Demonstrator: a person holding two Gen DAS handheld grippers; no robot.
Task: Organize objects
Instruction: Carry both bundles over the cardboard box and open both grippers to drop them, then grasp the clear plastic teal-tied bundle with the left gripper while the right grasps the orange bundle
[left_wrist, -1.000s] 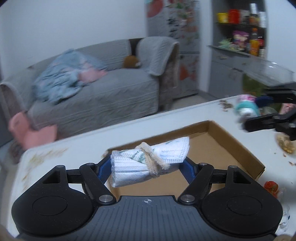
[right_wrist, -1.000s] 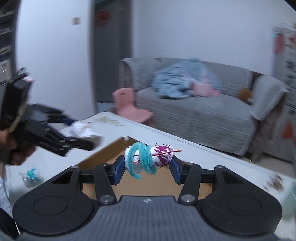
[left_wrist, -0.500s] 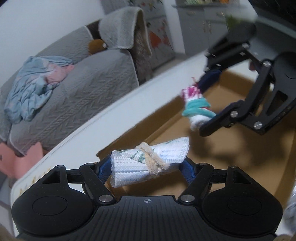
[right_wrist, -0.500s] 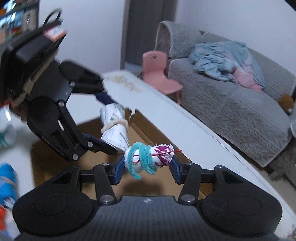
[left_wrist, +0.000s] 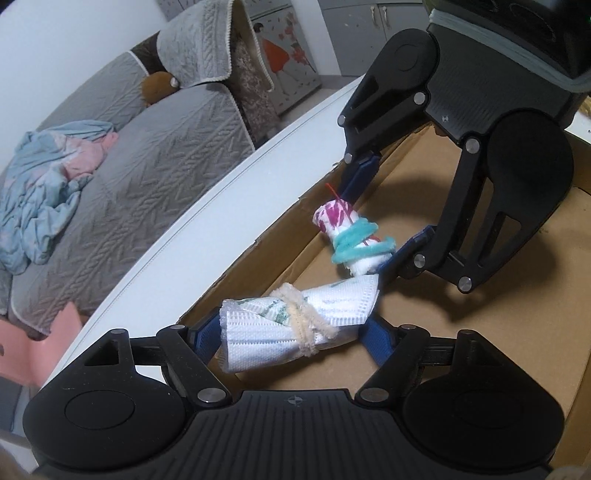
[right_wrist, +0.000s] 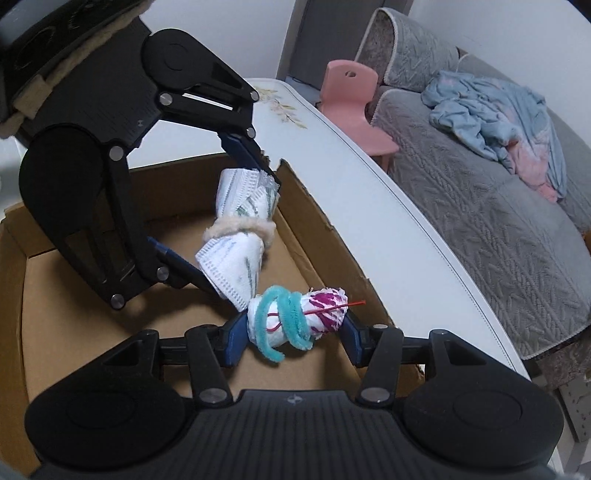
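Left cam: my left gripper (left_wrist: 295, 334) pinches the cream-tied roll (left_wrist: 295, 325) endwise, jaws just easing apart, low over the box (left_wrist: 480, 295). Right gripper (left_wrist: 380, 214) sits at 1 o'clock.

Right cam: right gripper (right_wrist: 295, 332) clamps the teal-tied roll (right_wrist: 299, 319), loosening too. Rolls nearly touch, probably so they drop side by side.

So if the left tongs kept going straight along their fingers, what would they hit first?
Most likely the cardboard box floor: the left tongs, holding the cream-tied roll, tilt down into it. The right tongs' teal-tied roll lies close ahead; depth is unclear.
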